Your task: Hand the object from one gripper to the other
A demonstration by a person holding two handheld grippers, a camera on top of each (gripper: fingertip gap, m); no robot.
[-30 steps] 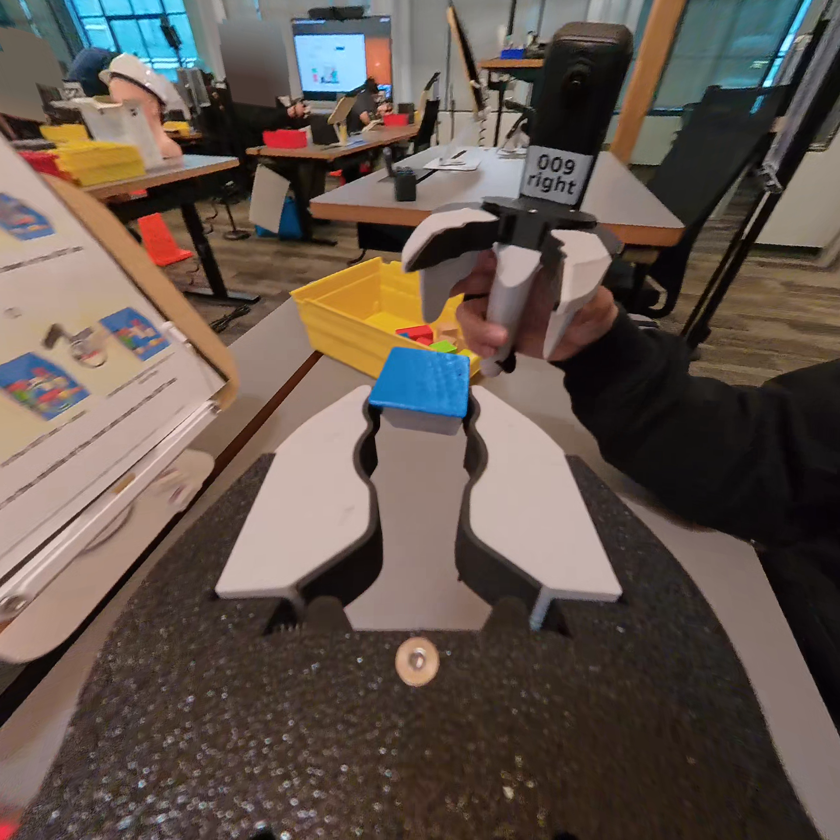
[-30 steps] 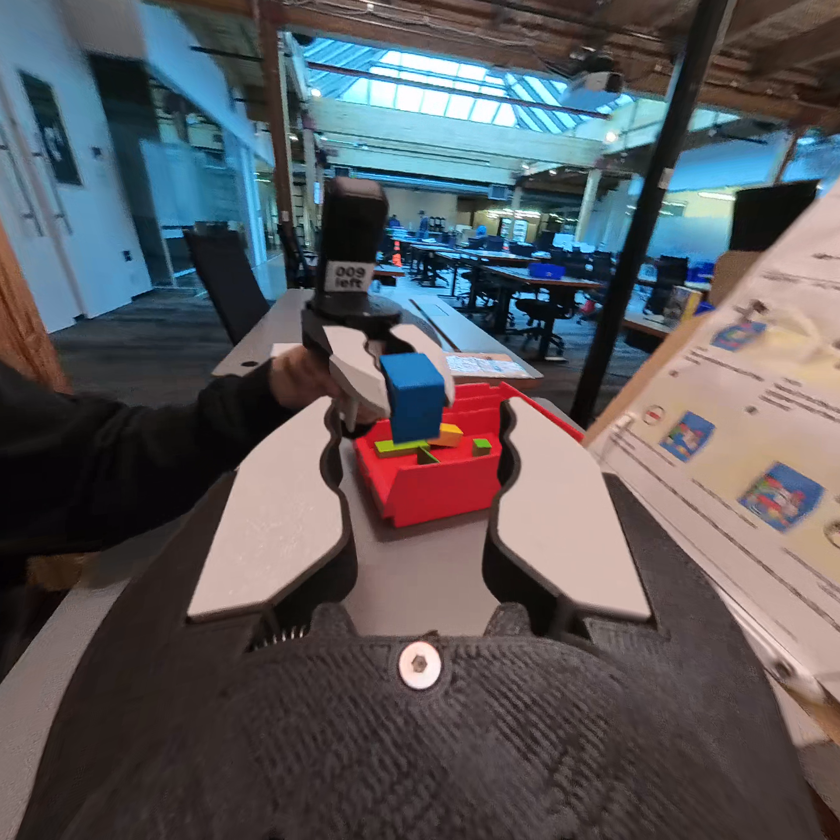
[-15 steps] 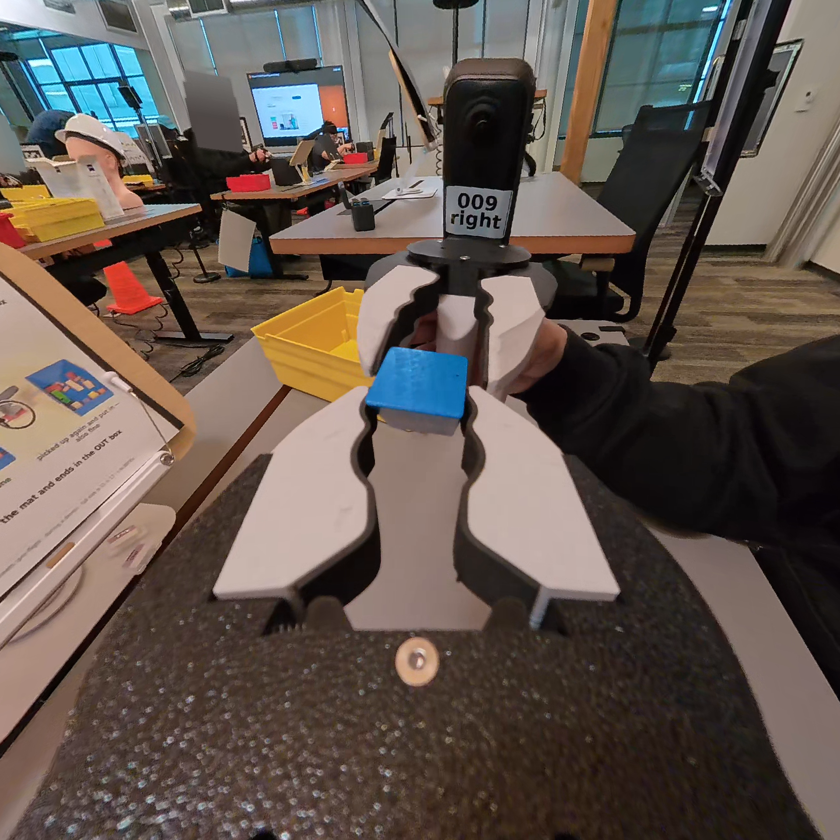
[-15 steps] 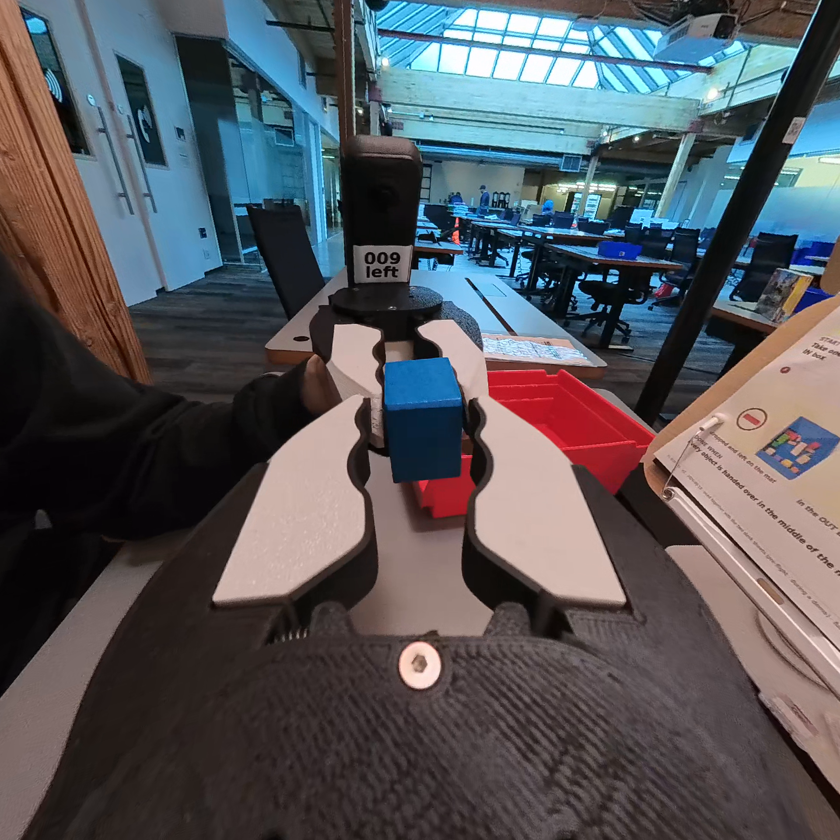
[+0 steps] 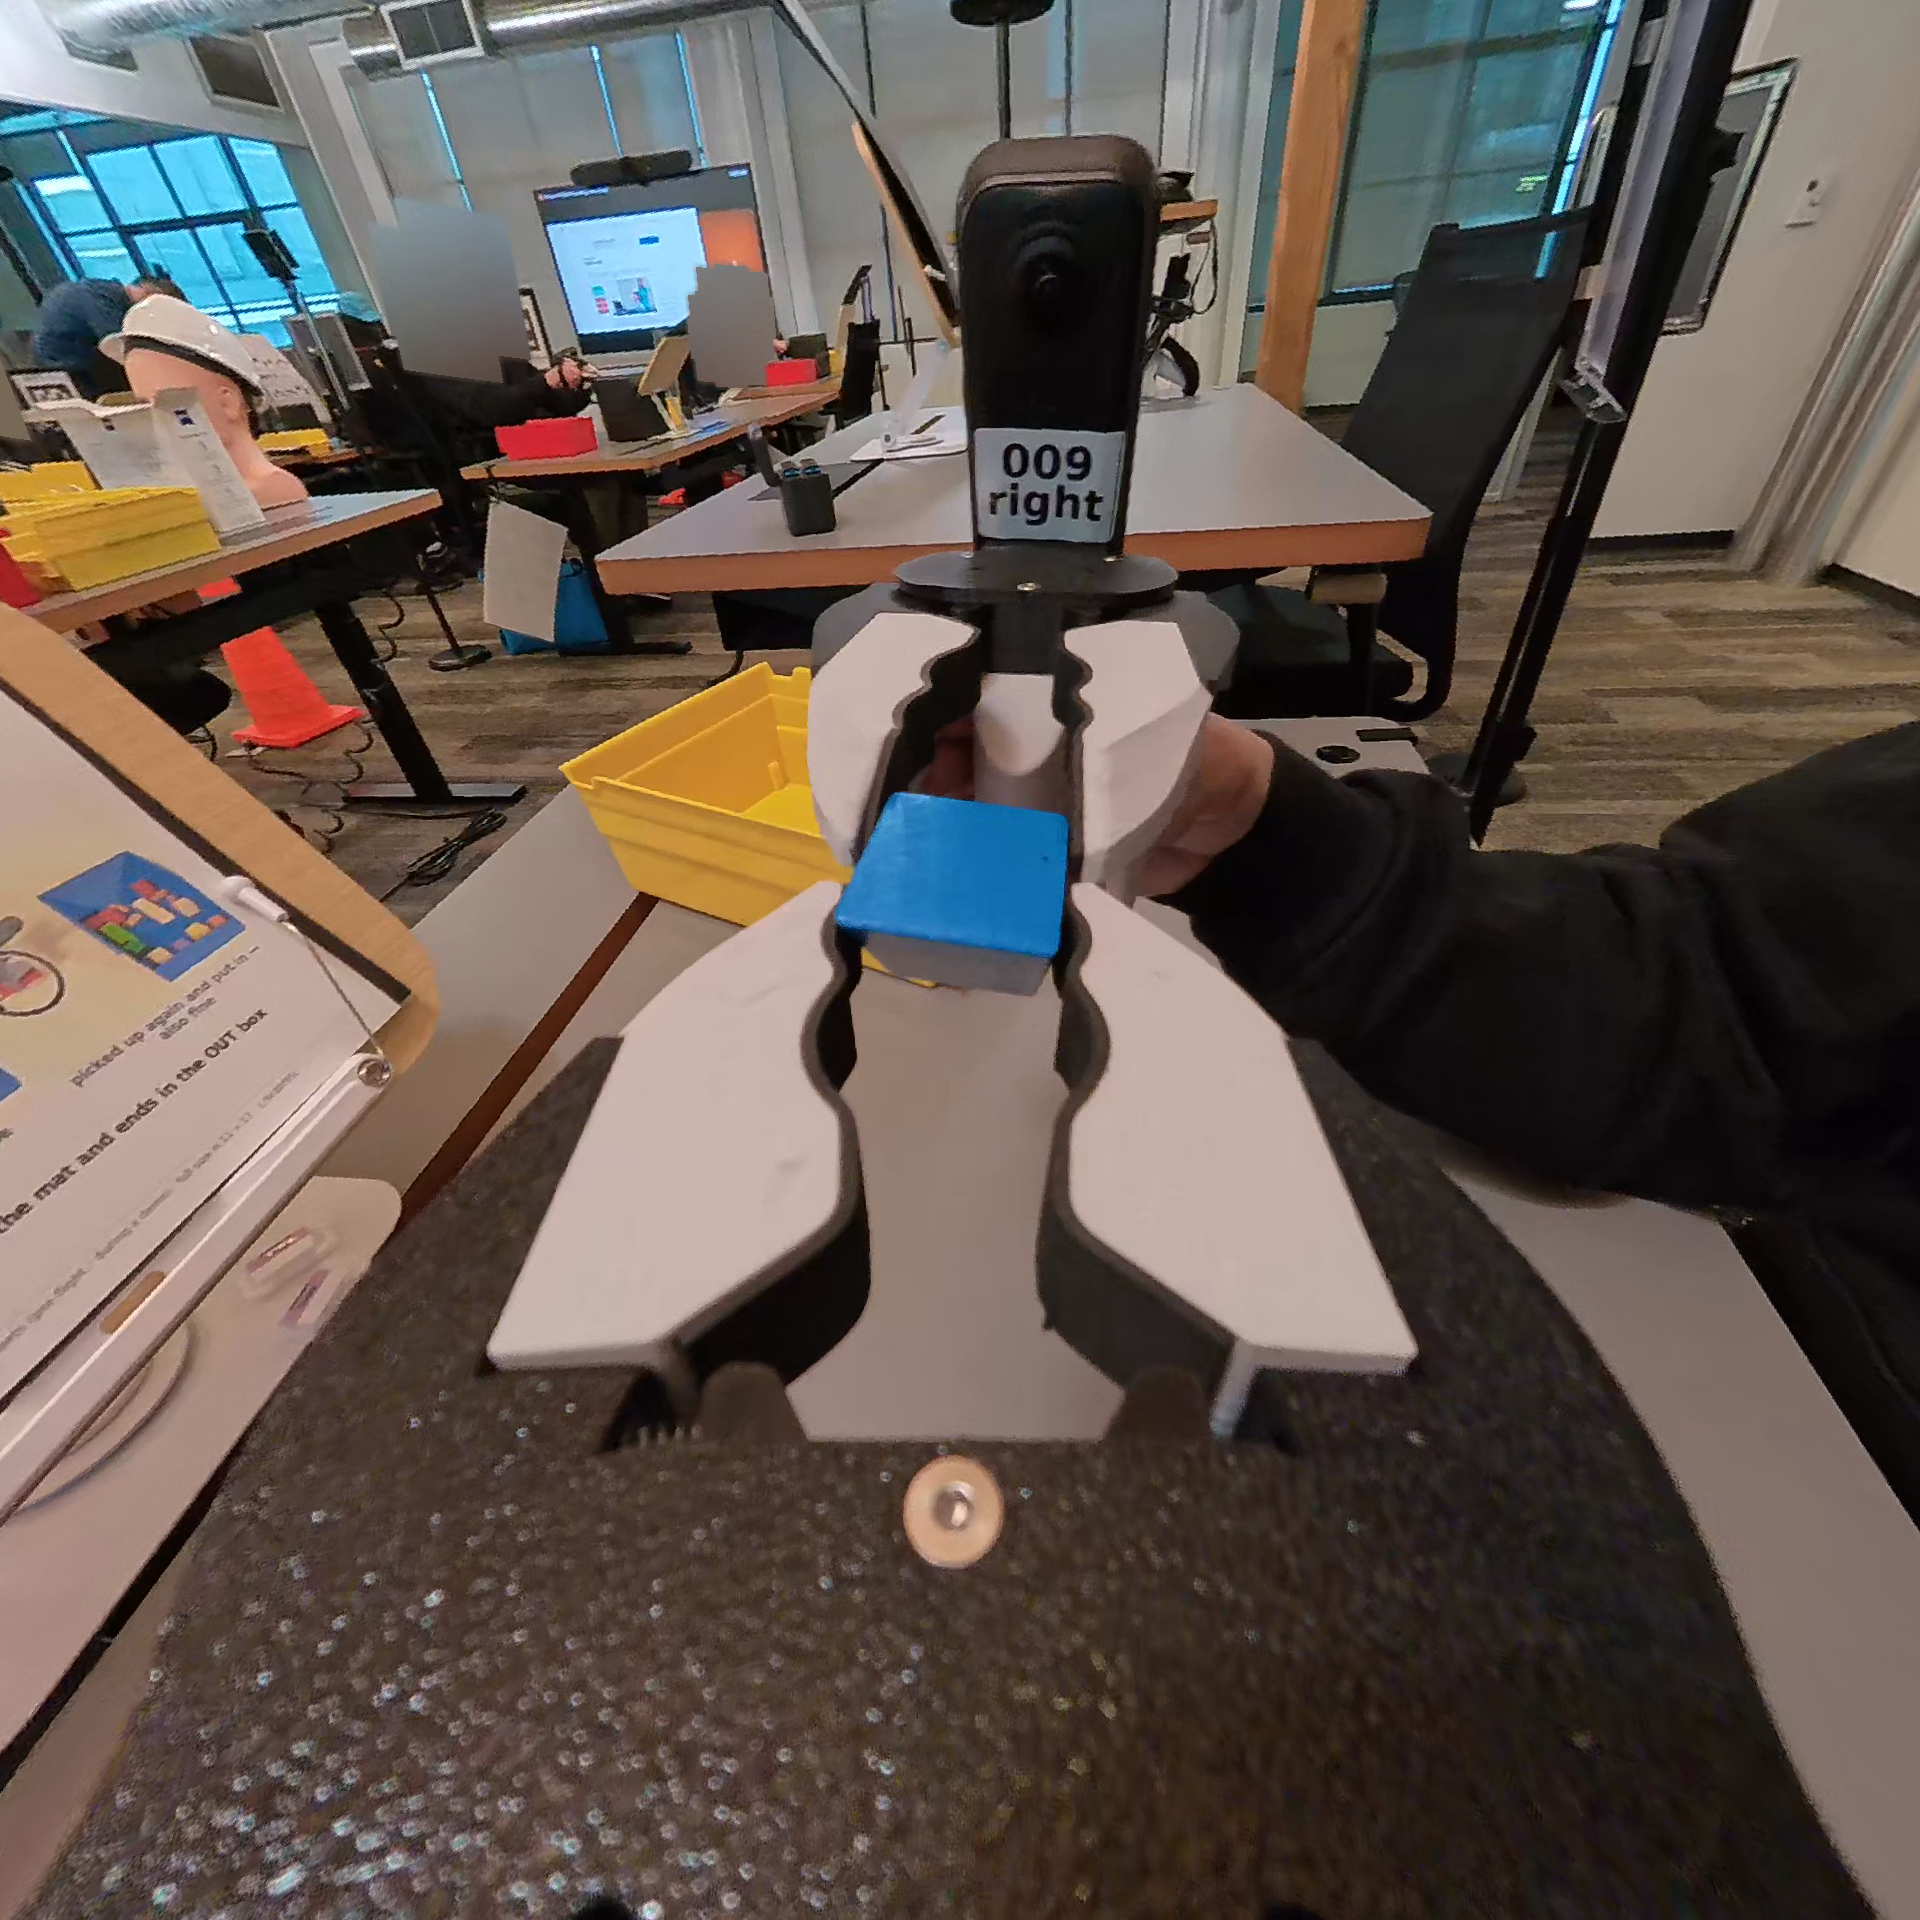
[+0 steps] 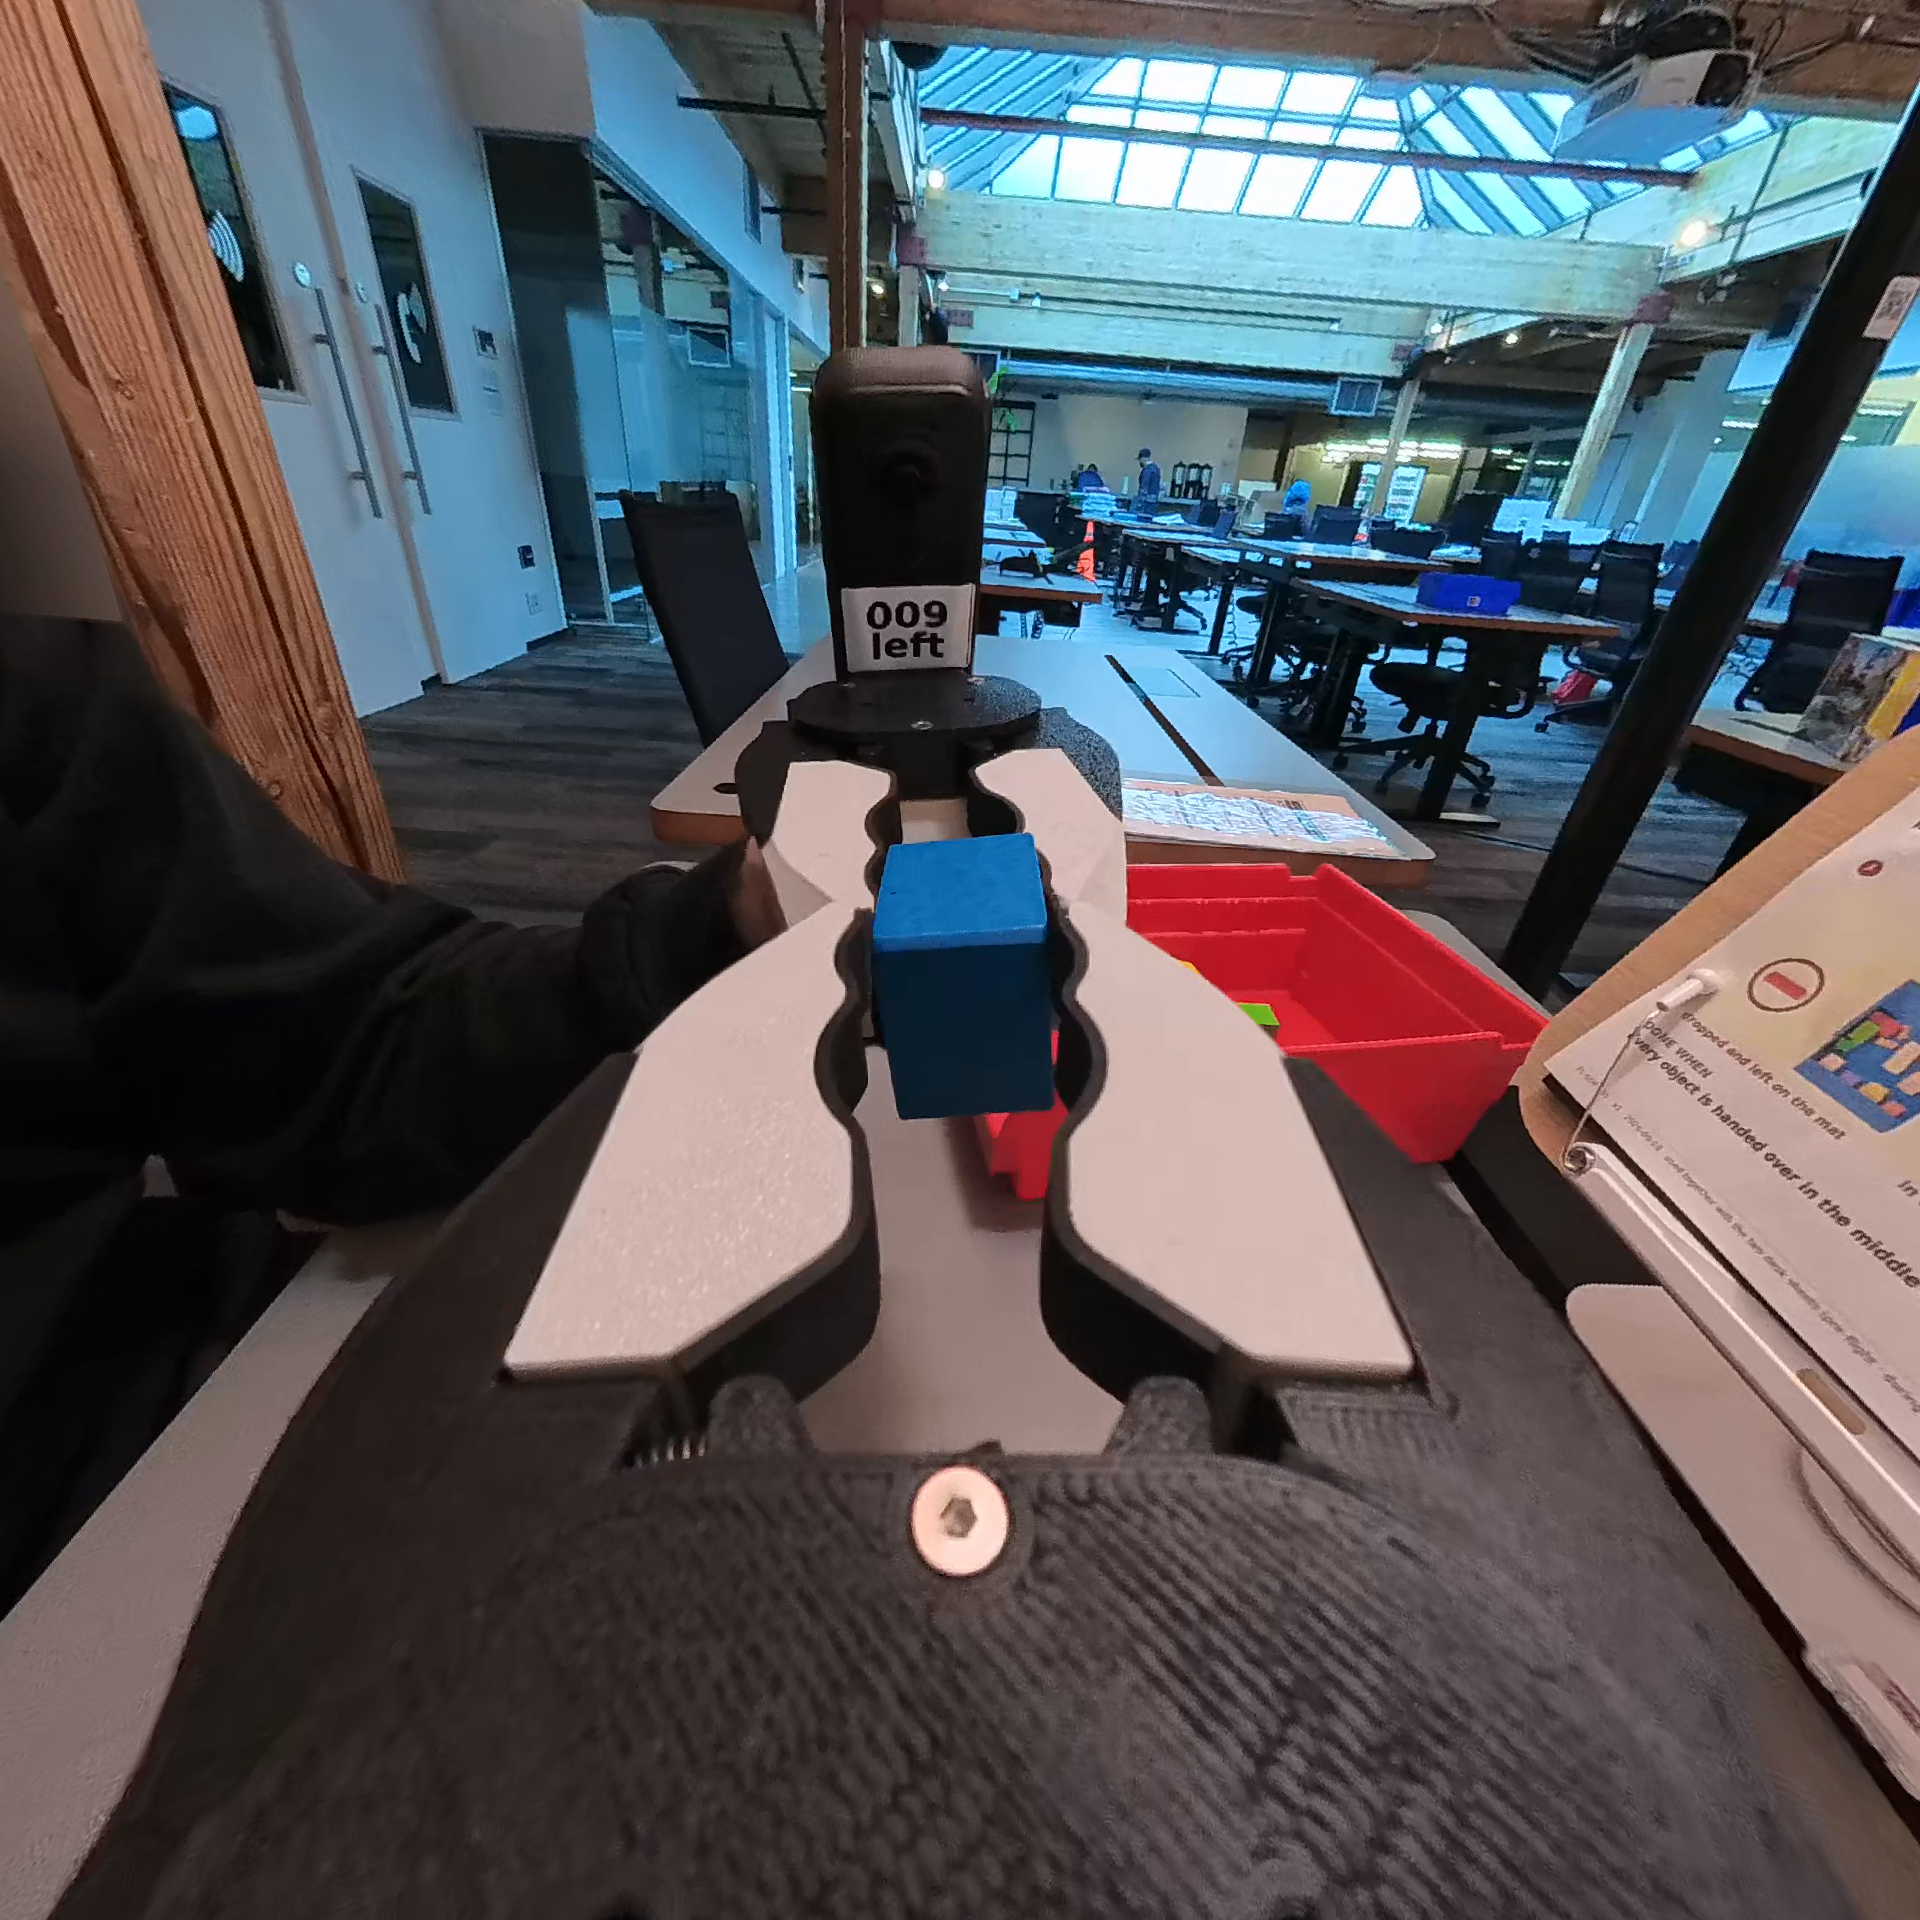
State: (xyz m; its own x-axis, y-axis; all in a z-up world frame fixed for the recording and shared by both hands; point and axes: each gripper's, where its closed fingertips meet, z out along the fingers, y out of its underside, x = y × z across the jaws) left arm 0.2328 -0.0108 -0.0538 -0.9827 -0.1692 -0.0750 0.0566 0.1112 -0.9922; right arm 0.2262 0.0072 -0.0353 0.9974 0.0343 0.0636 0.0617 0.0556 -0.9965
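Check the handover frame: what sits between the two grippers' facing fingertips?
The blue block, with the left gripper and right gripper both closed on it; both wrist views show it.

Left gripper [image 5: 951, 940] and right gripper [image 6: 961, 961] meet tip to tip, level, facing each other. Both clamp one blue block [image 6: 961, 977], black-sleeved hands behind.

Open-plan office — rows of desks [image 6: 1455, 613], office chairs [image 6: 1423, 717], wall screen [image 5: 649, 260]

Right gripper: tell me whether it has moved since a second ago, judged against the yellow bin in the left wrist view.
Yes. The right gripper has come closer, down past the yellow bin, and now straddles the blue block.
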